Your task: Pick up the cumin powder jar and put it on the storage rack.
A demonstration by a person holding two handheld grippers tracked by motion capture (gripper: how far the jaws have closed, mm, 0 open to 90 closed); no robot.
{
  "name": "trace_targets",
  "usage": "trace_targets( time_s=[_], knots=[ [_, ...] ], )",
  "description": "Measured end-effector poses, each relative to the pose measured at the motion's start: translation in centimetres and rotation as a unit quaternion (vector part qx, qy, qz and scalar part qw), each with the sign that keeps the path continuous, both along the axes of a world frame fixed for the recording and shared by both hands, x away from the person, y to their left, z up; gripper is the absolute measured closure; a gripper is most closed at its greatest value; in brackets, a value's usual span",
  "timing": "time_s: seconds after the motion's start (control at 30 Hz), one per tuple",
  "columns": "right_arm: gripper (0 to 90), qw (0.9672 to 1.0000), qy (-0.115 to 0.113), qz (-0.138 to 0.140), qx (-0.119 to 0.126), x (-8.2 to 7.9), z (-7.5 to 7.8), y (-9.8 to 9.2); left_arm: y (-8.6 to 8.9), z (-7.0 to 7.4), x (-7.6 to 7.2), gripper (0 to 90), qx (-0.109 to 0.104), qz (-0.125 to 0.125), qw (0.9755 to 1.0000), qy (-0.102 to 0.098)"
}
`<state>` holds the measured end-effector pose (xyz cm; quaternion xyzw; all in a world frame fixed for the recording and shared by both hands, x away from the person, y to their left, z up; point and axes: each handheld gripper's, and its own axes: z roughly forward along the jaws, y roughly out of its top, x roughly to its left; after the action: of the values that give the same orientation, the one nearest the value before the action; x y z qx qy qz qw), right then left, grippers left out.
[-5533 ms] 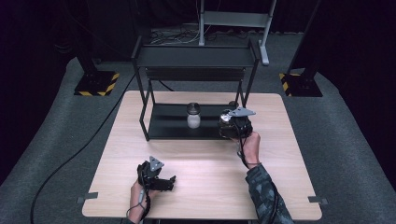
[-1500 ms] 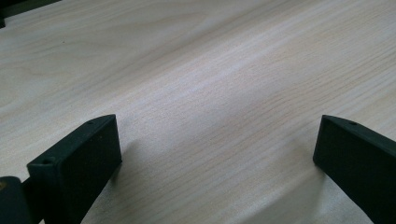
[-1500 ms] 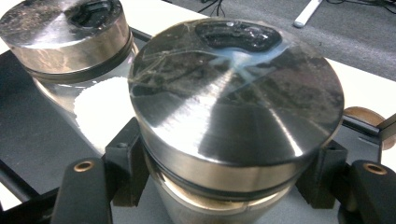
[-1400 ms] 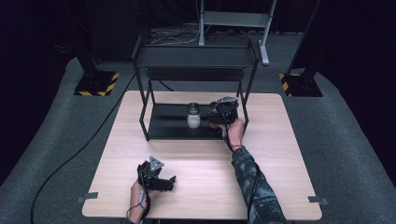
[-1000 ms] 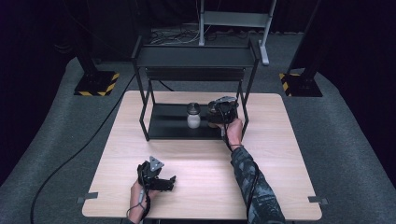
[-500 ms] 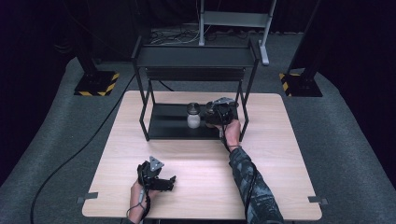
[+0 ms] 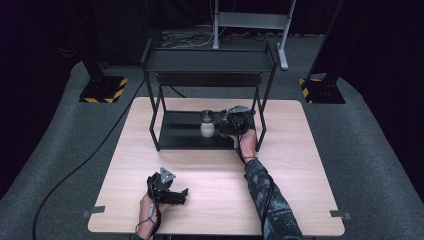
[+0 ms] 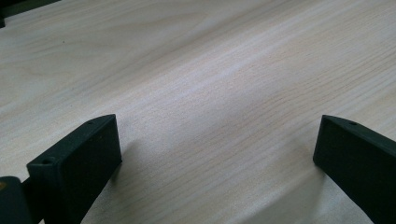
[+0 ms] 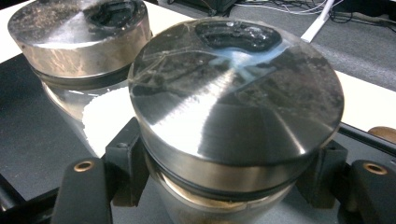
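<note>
Right tool (image 9: 224, 182) pinches a jar (image 9: 238, 107) beside its twin (image 9: 79, 42) on the rack (image 7: 180, 132), release pending; left tool (image 8: 219, 158) rests spread.

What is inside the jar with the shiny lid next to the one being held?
White powder fills the lower part of that jar; its lid hides the top.

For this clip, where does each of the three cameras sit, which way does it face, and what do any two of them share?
High view: above the person's side, looking forward and down on the table and black rack; both forearms show.
Left gripper view: on the left claw, facing bare tabletop; its two jaws stand wide apart.
Right gripper view: on the right claw, facing the held jar, jaws clamped below its metal lid.
Shared: the second jar appears in high and right gripper views.
</note>
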<state>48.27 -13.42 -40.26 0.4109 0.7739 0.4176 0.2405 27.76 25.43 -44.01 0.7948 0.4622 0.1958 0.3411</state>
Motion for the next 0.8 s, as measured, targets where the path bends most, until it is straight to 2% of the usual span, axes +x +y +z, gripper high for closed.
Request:
trace_targets(
  time_s=[0.33,0.5,0.6,0.8],
  knots=[
    [30.6,1.0000,-0.006,0.006,-0.003,-0.1,-0.4,0.2,0.0,0.0,0.0,0.3,0.000,0.000,1.0000,0.000],
    [30.5,0.9999,-0.004,0.012,0.004,0.2,-0.7,-0.2,0.0,0.0,0.0,0.3,0.000,0.000,1.0000,0.000],
    [30.6,0.9997,0.003,0.020,0.016,0.5,-0.9,-0.7,0.0,0.0,0.0,0.3,-0.001,0.000,1.0000,0.000],
    [30.5,0.9995,0.007,0.028,0.016,0.8,-0.7,-0.9,0.0,0.0,0.0,0.3,-0.001,0.000,1.0000,0.000]
  ],
)
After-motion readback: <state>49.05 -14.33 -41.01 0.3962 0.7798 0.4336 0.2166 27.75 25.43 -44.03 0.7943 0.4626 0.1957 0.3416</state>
